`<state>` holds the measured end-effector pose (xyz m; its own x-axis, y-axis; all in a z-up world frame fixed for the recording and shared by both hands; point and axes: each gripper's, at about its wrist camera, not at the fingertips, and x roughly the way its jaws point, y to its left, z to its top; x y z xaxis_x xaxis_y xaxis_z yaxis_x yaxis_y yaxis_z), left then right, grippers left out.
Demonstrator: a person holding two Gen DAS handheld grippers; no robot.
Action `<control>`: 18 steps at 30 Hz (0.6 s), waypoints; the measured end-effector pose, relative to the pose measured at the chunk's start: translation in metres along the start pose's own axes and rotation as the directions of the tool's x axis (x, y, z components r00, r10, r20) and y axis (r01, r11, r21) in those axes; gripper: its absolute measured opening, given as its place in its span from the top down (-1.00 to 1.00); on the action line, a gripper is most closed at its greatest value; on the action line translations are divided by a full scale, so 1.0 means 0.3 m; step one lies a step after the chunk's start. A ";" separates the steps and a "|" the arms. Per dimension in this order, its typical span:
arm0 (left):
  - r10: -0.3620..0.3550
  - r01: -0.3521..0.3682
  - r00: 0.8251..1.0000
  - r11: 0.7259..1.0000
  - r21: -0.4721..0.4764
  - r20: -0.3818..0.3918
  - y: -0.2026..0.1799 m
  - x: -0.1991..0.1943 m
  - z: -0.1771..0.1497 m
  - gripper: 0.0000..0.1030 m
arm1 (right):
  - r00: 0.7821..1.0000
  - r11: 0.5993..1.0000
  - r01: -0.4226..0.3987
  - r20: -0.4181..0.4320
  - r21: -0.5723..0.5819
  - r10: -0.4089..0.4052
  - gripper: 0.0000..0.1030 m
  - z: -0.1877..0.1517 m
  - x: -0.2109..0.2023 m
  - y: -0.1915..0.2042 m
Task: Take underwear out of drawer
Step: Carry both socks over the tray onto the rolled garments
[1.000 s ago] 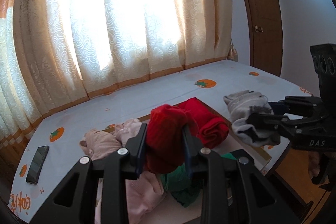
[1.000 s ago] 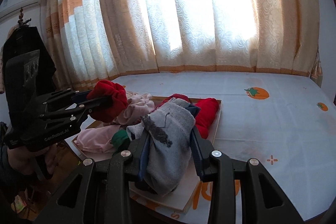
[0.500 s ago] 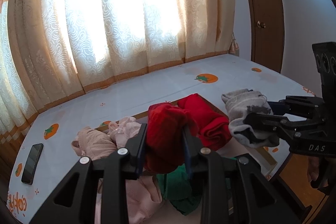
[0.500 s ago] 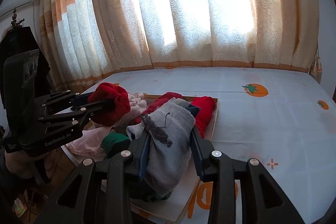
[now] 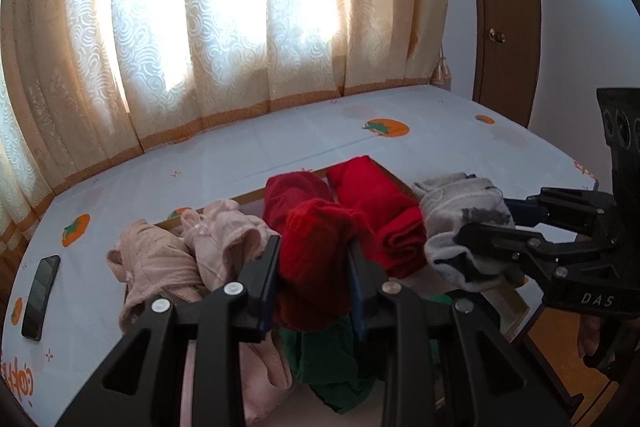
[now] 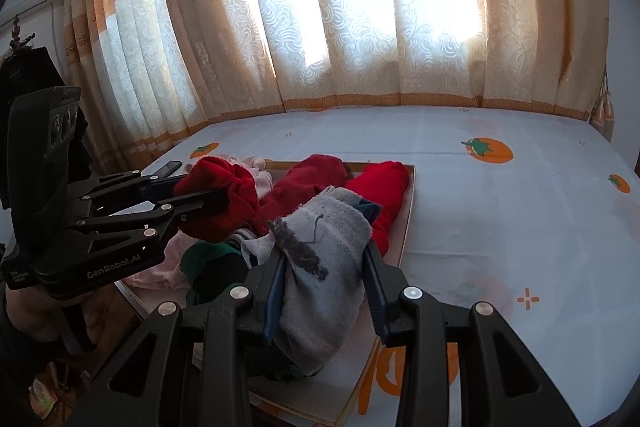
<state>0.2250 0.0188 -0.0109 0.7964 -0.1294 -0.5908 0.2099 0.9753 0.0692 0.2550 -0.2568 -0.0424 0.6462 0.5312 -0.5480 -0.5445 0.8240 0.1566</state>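
My left gripper (image 5: pixel 314 257) is shut on red underwear (image 5: pixel 320 251) and holds it above the open drawer (image 5: pixel 384 169). It also shows at the left of the right wrist view (image 6: pixel 208 203). My right gripper (image 6: pixel 322 267) is shut on grey underwear (image 6: pixel 324 267) with a dark stain, lifted over the drawer (image 6: pixel 410 211); it also shows in the left wrist view (image 5: pixel 484 243). Pink (image 5: pixel 160 259), red (image 5: pixel 376 203) and green (image 5: pixel 324 359) garments lie in the drawer.
The drawer rests on a bed with a white sheet (image 6: pixel 520 219) printed with orange fruit. A black phone (image 5: pixel 40 291) lies on the sheet at the left. Curtains (image 6: pixel 360 7) hang behind the bed, and a brown door (image 5: pixel 500 7) stands at the right.
Both grippers have risen slightly with their garments still held. The views have tilted up a little and the drawer sits lower in frame.
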 end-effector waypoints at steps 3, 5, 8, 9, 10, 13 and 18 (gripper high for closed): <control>-0.010 0.010 1.000 1.000 0.000 -0.015 -0.006 0.011 -0.009 0.45 | 1.000 1.000 -0.001 -0.012 -0.002 0.001 0.24 -0.007 0.012 0.002; -0.009 0.009 1.000 1.000 0.001 -0.020 -0.009 0.014 -0.011 0.45 | 1.000 1.000 -0.001 -0.021 -0.001 0.001 0.24 -0.011 0.020 0.003; -0.014 0.014 0.999 1.000 -0.005 -0.029 -0.006 0.019 -0.014 0.45 | 1.000 1.000 -0.003 -0.025 -0.003 0.003 0.24 -0.013 0.027 0.009; -0.015 0.014 0.999 1.000 -0.006 -0.035 -0.005 0.023 -0.015 0.45 | 1.000 1.000 -0.004 -0.028 -0.005 0.004 0.24 -0.012 0.030 0.012; -0.016 0.015 0.999 1.000 -0.006 -0.041 -0.004 0.027 -0.017 0.44 | 0.999 1.000 -0.005 -0.032 -0.006 0.005 0.24 -0.014 0.031 0.017; -0.018 0.018 0.998 1.000 -0.001 -0.058 -0.008 0.039 -0.030 0.43 | 0.998 1.000 -0.007 -0.056 -0.019 0.006 0.23 -0.020 0.049 0.032; -0.012 0.016 0.997 0.999 0.046 -0.080 -0.036 0.052 -0.055 0.36 | 0.996 0.999 0.011 -0.084 -0.043 -0.015 0.22 -0.044 0.068 0.040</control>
<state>0.2259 0.0091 -0.0342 0.7460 -0.1266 -0.6538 0.2487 0.9637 0.0971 0.2547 -0.2387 -0.0625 0.6065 0.5006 -0.6177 -0.5597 0.8206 0.1155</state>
